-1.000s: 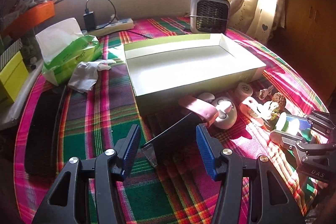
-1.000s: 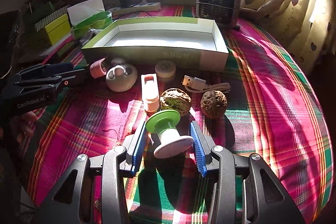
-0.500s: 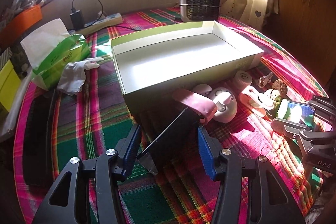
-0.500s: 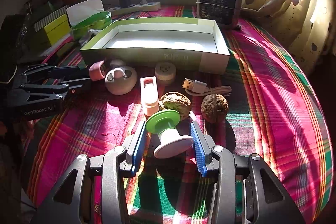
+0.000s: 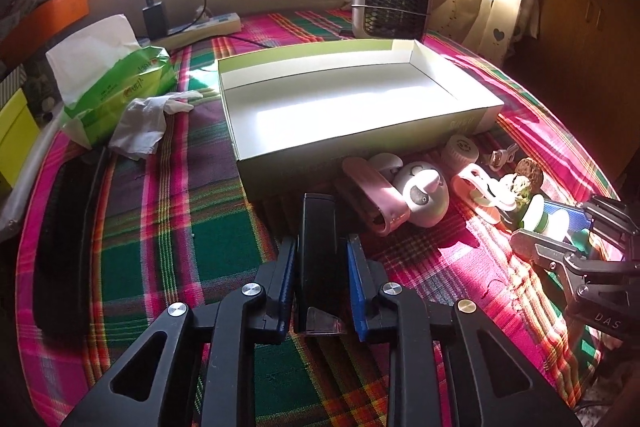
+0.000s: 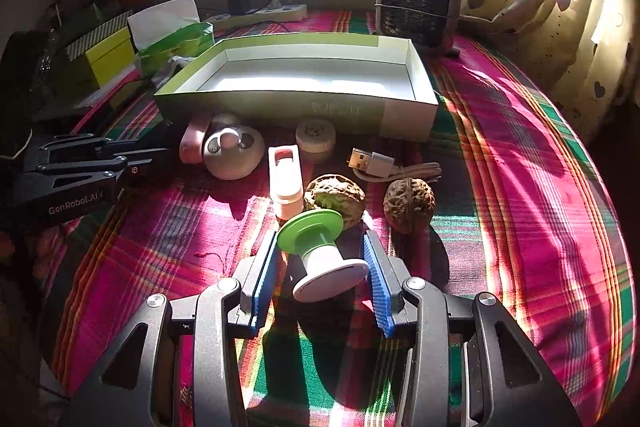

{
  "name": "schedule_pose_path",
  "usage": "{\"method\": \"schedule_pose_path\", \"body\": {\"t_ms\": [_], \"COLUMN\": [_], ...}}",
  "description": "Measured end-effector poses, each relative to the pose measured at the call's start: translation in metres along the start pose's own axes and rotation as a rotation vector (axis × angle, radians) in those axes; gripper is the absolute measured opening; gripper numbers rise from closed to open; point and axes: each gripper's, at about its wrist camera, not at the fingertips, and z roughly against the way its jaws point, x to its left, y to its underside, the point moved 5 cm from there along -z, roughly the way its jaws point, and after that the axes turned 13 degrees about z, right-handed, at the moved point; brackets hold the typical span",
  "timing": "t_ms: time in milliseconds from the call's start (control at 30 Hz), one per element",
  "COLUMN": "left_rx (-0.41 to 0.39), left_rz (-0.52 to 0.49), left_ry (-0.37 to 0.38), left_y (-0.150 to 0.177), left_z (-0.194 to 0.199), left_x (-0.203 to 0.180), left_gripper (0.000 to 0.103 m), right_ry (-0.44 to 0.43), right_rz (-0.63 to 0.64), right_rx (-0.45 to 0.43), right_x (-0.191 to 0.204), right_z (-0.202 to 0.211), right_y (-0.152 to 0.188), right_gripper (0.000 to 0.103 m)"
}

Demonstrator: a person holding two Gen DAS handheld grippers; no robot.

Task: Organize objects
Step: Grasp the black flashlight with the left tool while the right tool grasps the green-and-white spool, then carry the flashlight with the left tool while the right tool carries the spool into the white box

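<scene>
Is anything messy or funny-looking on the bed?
Yes. A crumpled white tissue lies loose beside the green tissue pack. The green-and-white plastic spool sits tilted between the right gripper pads. The shallow white cardboard box holds nothing, while small items lie scattered before it.
</scene>
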Motion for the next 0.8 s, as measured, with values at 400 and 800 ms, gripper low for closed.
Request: {"method": "schedule_pose_path", "body": {"t_ms": [400,800], "left_rx": [-0.001,-0.003], "left_rz": [0.063,0.067], "left_ry": [0.014,0.013], "left_y": [0.012,0.021], "left_z": [0.008,0.017], "left_x": [-0.005,-0.017], "left_gripper": [0.021,0.021], "right_ry": [-0.005,-0.018], "right_rz": [0.008,0.016], "right_rx": [-0.005,-0.007], "right_x": [0.001,0.002], "right_z": [0.004,0.007], "right_y": [0.005,0.006], "right_gripper": [0.043,0.043]}}
